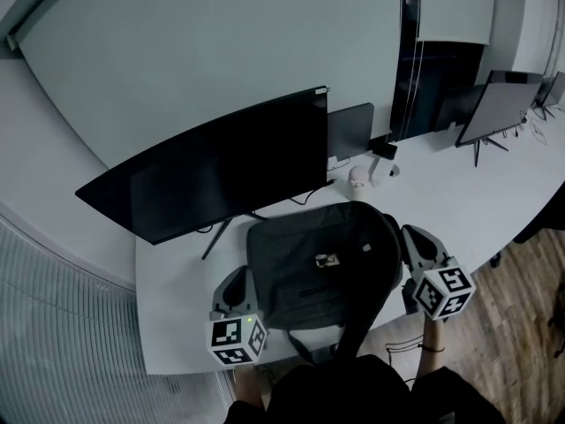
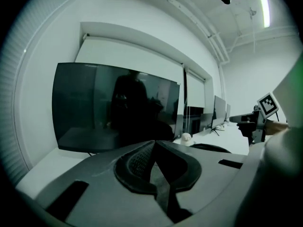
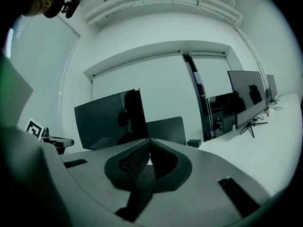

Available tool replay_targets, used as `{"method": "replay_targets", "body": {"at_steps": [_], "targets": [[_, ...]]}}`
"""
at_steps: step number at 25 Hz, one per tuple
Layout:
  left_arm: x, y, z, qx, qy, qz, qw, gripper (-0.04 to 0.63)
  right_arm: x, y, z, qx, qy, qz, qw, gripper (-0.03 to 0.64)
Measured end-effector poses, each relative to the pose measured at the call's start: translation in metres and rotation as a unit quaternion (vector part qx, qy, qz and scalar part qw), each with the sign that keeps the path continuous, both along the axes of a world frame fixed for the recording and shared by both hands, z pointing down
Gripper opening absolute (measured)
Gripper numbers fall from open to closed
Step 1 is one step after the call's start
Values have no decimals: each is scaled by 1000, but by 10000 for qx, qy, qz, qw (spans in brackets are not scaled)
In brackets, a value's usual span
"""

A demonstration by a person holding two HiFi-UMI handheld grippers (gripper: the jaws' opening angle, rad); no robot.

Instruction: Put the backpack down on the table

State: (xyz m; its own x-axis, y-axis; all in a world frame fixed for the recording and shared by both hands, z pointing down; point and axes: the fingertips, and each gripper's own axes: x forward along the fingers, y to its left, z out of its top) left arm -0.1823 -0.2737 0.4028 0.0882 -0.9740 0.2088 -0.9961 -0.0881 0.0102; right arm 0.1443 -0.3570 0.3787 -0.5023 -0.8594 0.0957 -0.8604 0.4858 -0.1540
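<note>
Left tool (image 1: 235, 283) and right tool (image 1: 413, 244) both clamped on backpack (image 1: 318, 254), apparently carried over bench (image 1: 168, 281). Next: lower it flat, release.

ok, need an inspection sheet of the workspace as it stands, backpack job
Surface: white table, with a large monitor at the back.
Job's things: dark backpack over the table's near edge, between both grippers, straps hanging toward the person. Can't tell whether it rests on the table.
Clutter: small white object and small dark box behind the backpack.
Grippers: left gripper shut on a dark strip of the backpack; right gripper the same.
Cables: thin cable near the large monitor's stand.
Surroundings: second monitor further right, white wall, wood floor.
</note>
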Motion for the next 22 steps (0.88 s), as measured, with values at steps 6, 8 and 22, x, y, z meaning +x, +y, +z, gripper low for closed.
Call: {"method": "replay_targets", "body": {"at_steps": [6, 8, 22], "targets": [[-2, 11, -26, 389, 64, -17, 9992, 17, 7, 10, -27, 373, -221, -73, 9990, 14], [-2, 13, -34, 530, 173, -24, 9984, 17, 9, 14, -32, 447, -275, -114, 9986, 14], [-2, 23, -39, 665, 55, -68, 9977, 16, 25, 23, -33, 546, -273, -87, 9981, 14]]}}
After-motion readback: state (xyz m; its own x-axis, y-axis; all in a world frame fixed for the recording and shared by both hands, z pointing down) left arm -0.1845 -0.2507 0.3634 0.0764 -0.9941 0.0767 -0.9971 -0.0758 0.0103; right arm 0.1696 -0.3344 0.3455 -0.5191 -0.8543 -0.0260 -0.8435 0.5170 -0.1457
